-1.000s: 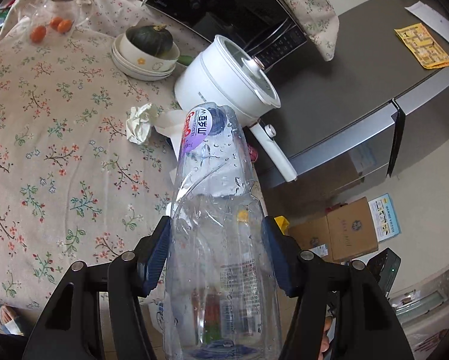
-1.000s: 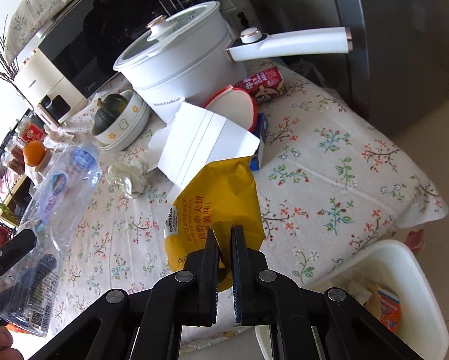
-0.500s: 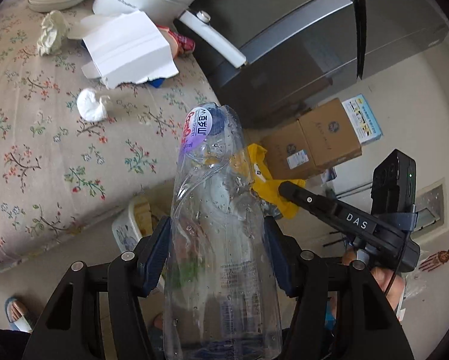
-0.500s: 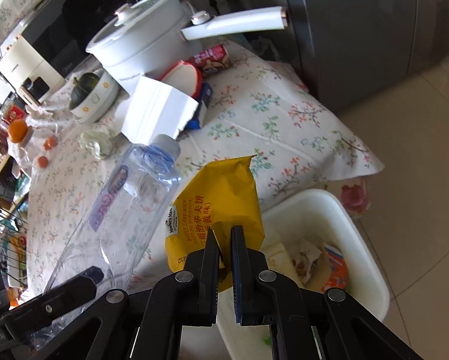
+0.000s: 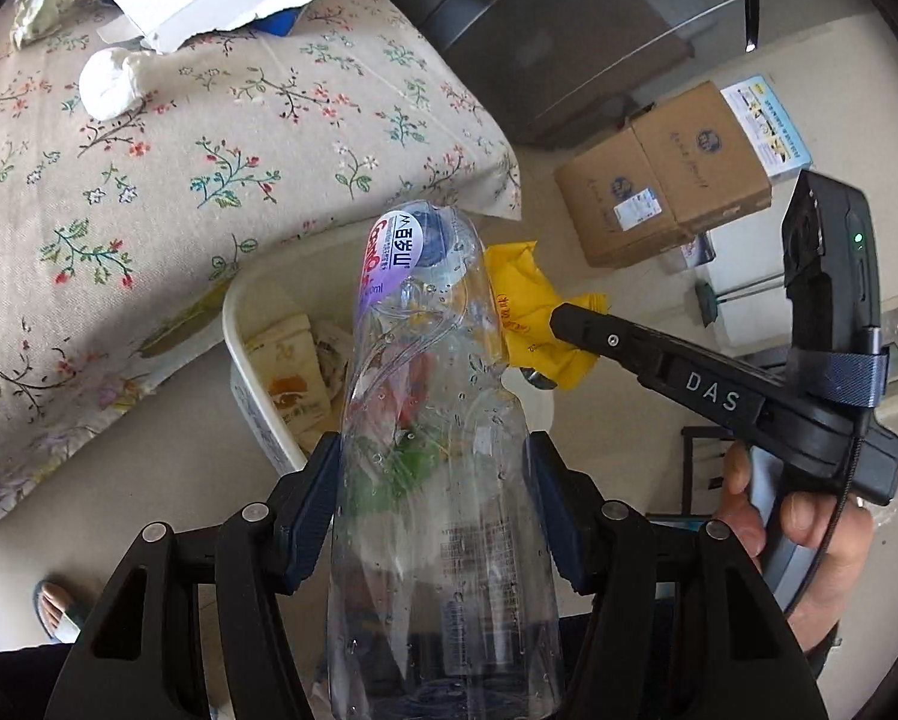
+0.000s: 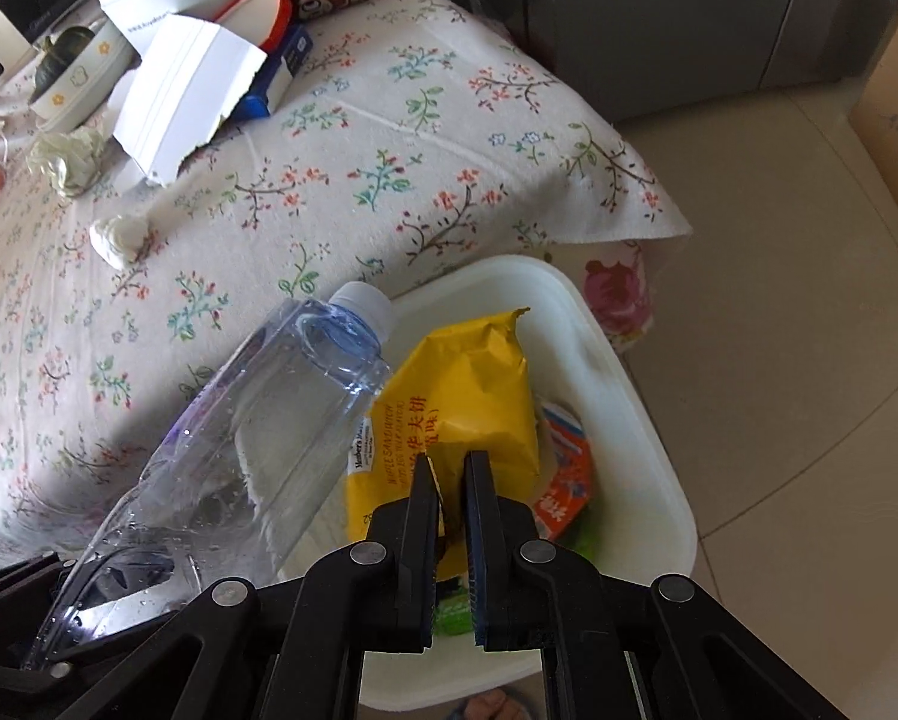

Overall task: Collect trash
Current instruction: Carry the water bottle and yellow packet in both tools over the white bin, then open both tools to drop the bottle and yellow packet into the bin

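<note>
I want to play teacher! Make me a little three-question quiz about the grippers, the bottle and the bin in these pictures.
1. True or false: the left gripper holds a clear plastic bottle.
2. What is pinched in the right gripper?
A. a tissue ball
B. a yellow wrapper
C. a red can
3. Fill in: both things are held above the white ____, which stands on the floor beside the table.

Key:
1. True.
2. B, the yellow wrapper.
3. bin, which already has trash inside; the table carries a flowered cloth.
</note>
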Tool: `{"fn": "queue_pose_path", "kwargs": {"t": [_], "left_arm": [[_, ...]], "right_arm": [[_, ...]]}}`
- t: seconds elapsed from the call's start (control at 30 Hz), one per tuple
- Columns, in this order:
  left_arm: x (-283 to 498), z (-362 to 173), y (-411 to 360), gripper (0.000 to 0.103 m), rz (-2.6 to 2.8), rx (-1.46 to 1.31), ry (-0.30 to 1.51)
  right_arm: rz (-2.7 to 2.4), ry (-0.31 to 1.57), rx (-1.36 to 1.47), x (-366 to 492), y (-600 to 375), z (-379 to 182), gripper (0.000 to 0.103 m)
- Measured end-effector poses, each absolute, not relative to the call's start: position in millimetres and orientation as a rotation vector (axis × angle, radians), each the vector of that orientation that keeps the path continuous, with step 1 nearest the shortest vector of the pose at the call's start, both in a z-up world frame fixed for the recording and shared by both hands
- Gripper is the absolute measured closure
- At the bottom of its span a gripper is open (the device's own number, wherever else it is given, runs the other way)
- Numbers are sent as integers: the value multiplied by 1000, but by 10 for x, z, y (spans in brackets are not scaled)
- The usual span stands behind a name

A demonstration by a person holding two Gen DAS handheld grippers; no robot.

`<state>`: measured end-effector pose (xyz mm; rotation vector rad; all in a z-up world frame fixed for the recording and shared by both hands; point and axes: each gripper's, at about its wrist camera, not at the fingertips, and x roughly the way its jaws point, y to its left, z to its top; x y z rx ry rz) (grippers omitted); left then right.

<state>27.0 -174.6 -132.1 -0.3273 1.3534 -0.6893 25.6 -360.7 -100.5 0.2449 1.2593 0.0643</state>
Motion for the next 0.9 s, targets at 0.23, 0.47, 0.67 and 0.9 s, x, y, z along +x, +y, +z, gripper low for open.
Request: {"fn": "queue_pose_path", "kwargs": {"t": [0.23,0.47,0.67,0.9], "left_arm": [[311,-1663,-1858,40,-673,-308,1427],[322,-1686,-1919,39,-674,-282,1394],[350,-1753,-1946,39,-661,-270,1388],[424,-1801,-2190,36,-665,-264,1307]], "right_arm": [[44,1357,195,317,-3511,-1279,90],[35,1297,265,346,-3606,-1138,64],[16,1254,301,392,-3654,-1041,62],[4,1213,334,421,-3705,-962,62]]}}
